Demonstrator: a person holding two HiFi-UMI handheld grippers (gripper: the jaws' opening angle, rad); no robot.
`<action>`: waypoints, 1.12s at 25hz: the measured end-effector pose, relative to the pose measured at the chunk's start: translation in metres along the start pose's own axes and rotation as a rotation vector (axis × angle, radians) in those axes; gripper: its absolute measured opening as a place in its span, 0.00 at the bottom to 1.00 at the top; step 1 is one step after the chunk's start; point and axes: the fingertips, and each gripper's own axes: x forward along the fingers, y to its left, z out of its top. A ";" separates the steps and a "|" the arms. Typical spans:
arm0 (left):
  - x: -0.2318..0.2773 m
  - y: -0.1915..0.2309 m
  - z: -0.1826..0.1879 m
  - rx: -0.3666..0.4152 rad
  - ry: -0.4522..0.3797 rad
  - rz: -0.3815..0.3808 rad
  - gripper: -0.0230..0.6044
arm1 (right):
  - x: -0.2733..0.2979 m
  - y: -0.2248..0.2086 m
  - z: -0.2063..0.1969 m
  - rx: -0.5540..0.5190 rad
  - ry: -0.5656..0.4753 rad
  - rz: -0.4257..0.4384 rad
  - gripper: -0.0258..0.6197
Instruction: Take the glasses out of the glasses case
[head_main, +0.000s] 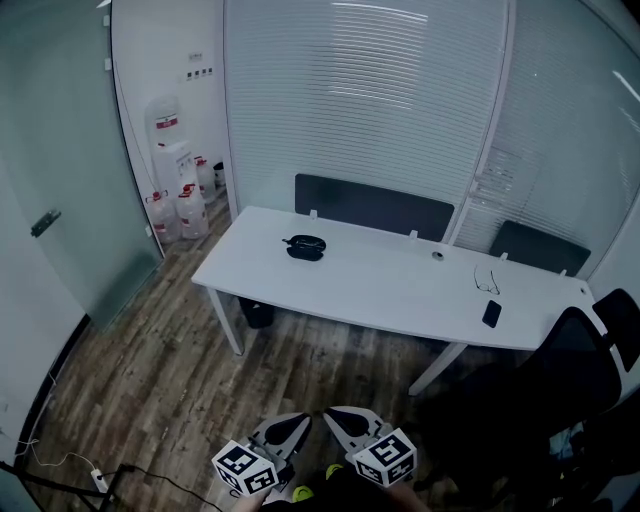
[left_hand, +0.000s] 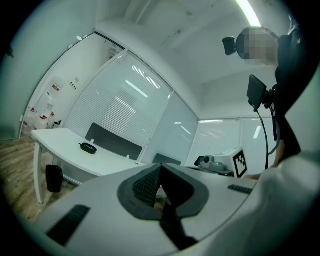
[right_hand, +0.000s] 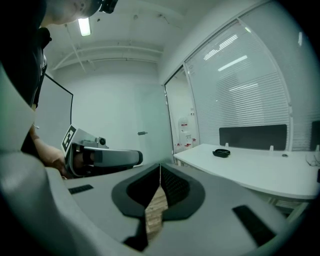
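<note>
Presently, glasses case (head_main: 305, 246) lay on the white table (head_main: 380, 295) at upper centre, long axis left-to-right, well apart from left gripper (head_main: 297, 428) and right gripper (head_main: 337, 422), both closed and empty, left marginally nearer.

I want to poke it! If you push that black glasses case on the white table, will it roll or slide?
Probably slide: the glasses case looks low and flattish on the smooth white table. It is small beside the table, so likely light. Stiff or soft is too far away to tell.
</note>
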 end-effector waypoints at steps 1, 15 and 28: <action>0.000 0.000 0.000 0.000 0.001 -0.001 0.04 | 0.001 0.001 -0.001 -0.001 0.006 0.003 0.07; 0.009 0.020 -0.006 -0.014 0.031 0.040 0.04 | 0.033 -0.007 0.002 -0.002 0.018 0.059 0.07; 0.057 0.068 0.010 -0.001 0.030 0.082 0.04 | 0.071 -0.061 0.010 0.048 0.020 0.082 0.07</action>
